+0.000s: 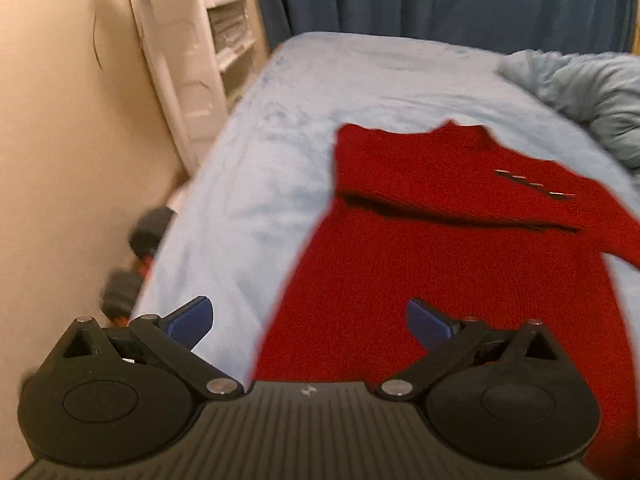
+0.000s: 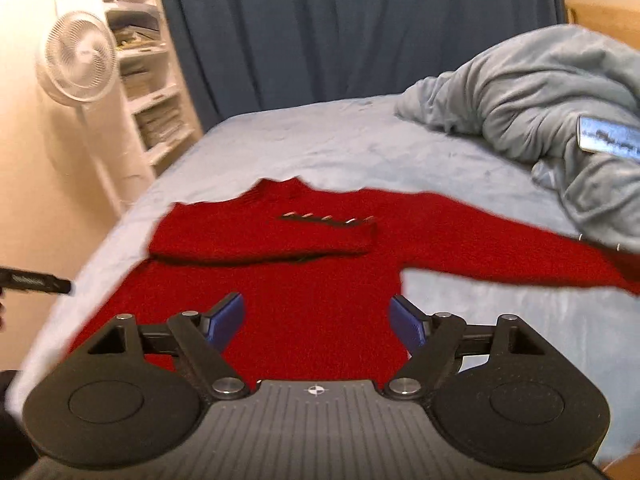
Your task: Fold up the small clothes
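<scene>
A small red knit sweater [image 1: 440,264] lies flat on the light blue bed [image 1: 288,152]. Its left sleeve is folded across the chest, cuff with metal buttons [image 2: 328,222] on top. Its right sleeve [image 2: 520,252] stretches out to the right. The sweater also shows in the right wrist view [image 2: 304,304]. My left gripper [image 1: 310,320] is open and empty above the sweater's lower left edge. My right gripper [image 2: 318,320] is open and empty above the sweater's lower body. Part of the left gripper [image 2: 36,282] shows at the left edge of the right wrist view.
A crumpled grey-blue blanket [image 2: 540,104] with a label lies at the bed's back right. A white fan [image 2: 80,64] and white shelves [image 2: 148,80] stand left of the bed by the wall. Dark blue curtains [image 2: 360,28] hang behind. Dark objects [image 1: 132,264] lie on the floor.
</scene>
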{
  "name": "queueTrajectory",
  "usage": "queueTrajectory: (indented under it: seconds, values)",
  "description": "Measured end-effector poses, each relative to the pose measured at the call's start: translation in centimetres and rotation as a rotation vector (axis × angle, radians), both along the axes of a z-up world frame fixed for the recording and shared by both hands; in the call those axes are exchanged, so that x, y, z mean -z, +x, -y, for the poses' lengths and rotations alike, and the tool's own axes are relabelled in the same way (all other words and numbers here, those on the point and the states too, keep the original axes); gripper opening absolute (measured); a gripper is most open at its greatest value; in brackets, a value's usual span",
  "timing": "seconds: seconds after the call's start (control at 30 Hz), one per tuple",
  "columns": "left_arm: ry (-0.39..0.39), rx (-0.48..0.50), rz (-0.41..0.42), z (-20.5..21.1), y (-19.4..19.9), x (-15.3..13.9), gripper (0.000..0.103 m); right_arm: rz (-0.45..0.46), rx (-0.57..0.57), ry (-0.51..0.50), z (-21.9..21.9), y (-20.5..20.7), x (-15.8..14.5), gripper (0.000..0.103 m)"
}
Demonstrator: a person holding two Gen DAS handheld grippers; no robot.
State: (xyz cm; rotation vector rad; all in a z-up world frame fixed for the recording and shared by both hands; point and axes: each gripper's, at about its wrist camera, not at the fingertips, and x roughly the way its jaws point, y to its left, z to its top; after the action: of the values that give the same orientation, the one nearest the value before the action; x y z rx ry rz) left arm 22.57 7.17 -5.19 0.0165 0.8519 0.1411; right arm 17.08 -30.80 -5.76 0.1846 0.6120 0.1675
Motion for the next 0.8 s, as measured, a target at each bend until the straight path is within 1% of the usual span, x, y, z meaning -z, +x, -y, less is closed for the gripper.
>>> queueTrajectory:
  seconds: [0.07,0.13,0.2,0.27,0.4,0.47,0.57,0.8]
  values:
    - [-0.051,0.005,0.012,1.0,-3.1,-1.4,0.103,0.018,-0.01,0.033,-0.4,-2.3,-1.7,0.081]
    - [-0.09,0.023,0.029,2.3,-5.6,-2.8,0.103,0.05,-0.026,0.03,-1.1,-4.0,-3.0,0.081]
    - [-0.105,0.05,0.062,3.6,-7.9,-4.1,0.103,0.085,-0.033,0.005,-1.7,-5.7,-4.1,0.082]
    - [-0.094,0.088,0.087,4.9,-9.8,-5.0,0.103,0.104,-0.034,-0.013,-2.1,-7.2,-4.9,0.082]
    - [-0.042,0.155,0.156,7.2,-13.1,-6.7,0.103,0.135,0.004,0.037,-1.4,-10.3,-5.7,0.083]
    - [-0.017,0.165,0.185,8.1,-14.2,-7.3,0.103,0.137,0.012,0.04,-0.9,-11.4,-5.7,0.083]
    - [-0.018,0.163,0.208,8.6,-15.2,-7.7,0.103,0.142,0.005,0.022,-0.8,-12.8,-5.5,0.083]
    - [-0.037,0.132,0.204,8.2,-15.3,-8.3,0.103,0.142,-0.012,0.042,-0.5,-12.9,-5.9,0.083]
